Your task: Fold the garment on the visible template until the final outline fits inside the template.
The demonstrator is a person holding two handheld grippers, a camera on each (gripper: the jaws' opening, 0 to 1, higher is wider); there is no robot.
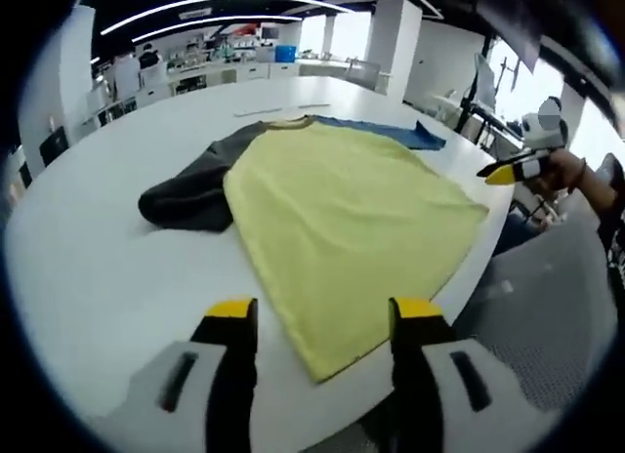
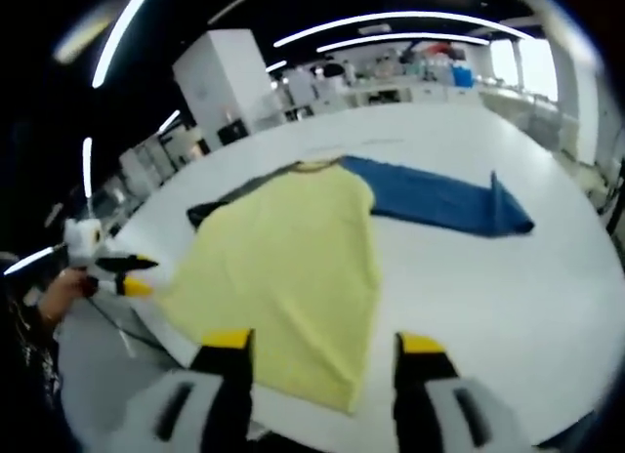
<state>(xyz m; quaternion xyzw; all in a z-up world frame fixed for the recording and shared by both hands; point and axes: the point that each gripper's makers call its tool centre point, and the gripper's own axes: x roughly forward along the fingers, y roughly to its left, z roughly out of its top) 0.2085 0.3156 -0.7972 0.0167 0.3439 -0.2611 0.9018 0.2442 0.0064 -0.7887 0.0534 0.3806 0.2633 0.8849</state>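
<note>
No legible writing, brand or label anywhere on garment or counter.

Left gripper (image 1: 322, 311): jaws spread wide, yellow-tipped, holding nothing; raised off the white counter (image 1: 88, 277) near its edge. Yellow T-shirt (image 1: 342, 214) spread flat ahead of and between the jaws, its near hem corner lying between the two tips and reaching the counter edge. Dark grey sleeve (image 1: 190, 189) bunched ahead and to the left of the left jaw, at the shirt's left side. Blue sleeve (image 1: 391, 131) flat, far ahead, past the right jaw line at the shirt's far end. Collar farthest from the jaws.

Right gripper (image 2: 322, 350): jaws likewise wide apart, gripping nothing, above the counter (image 2: 508, 297) edge. Yellow T-shirt (image 2: 293, 267) ahead, hem corner lying between the tips, nearer the left jaw. Blue sleeve (image 2: 439, 204) stretched out ahead and right, beyond the right jaw. Dark grey sleeve (image 2: 229, 199) as a thin strip ahead and left, along the shirt's far left edge.

Right gripper (image 1: 513, 170) also seen in the left gripper view, far right, off the counter's edge, held in a hand (image 1: 562, 170); jaw spread there cannot be told. Left gripper (image 2: 122, 275) in the right gripper view, far left beside the shirt's corner, held in a hand (image 2: 63, 287), tips pointing toward the shirt.

Template outline not discernible on the counter.
</note>
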